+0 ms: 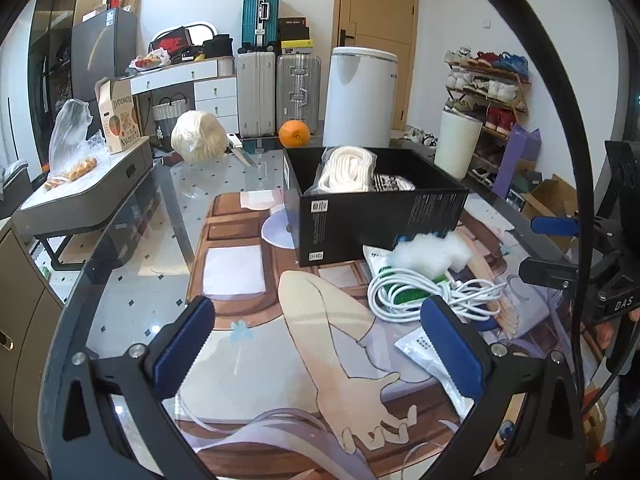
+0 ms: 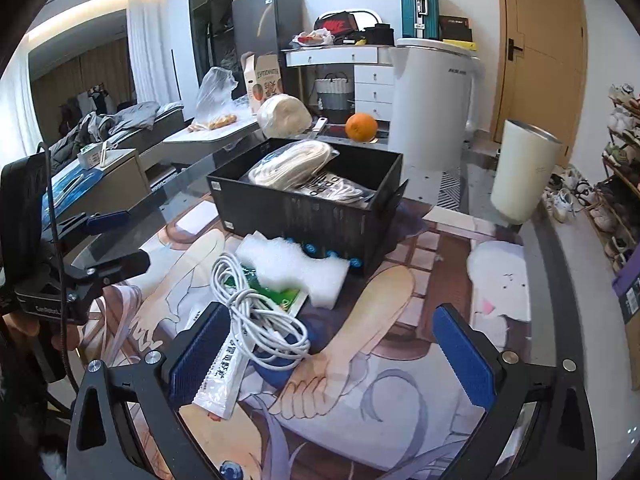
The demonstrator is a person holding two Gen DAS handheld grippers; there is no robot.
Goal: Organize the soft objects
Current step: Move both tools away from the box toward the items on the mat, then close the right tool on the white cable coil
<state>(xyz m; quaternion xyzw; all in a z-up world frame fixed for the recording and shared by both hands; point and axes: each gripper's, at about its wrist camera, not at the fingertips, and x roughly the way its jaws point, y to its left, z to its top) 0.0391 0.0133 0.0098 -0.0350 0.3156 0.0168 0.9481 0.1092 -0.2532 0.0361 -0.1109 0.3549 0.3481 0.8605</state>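
A box stands mid-table on the printed mat, with a bagged rope bundle inside it. Just before the box lies a foam piece, touching its front wall. A coiled cable rests on 1 packet, before the foam. Behind the box sit an orange and, to its left, a ball of yarn.

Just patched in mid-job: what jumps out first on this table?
The black box mid-table, already holding a bagged white rope bundle. In front of it lie a white foam piece and a coiled white cable. An orange sits at the far edge; both grippers hover open.
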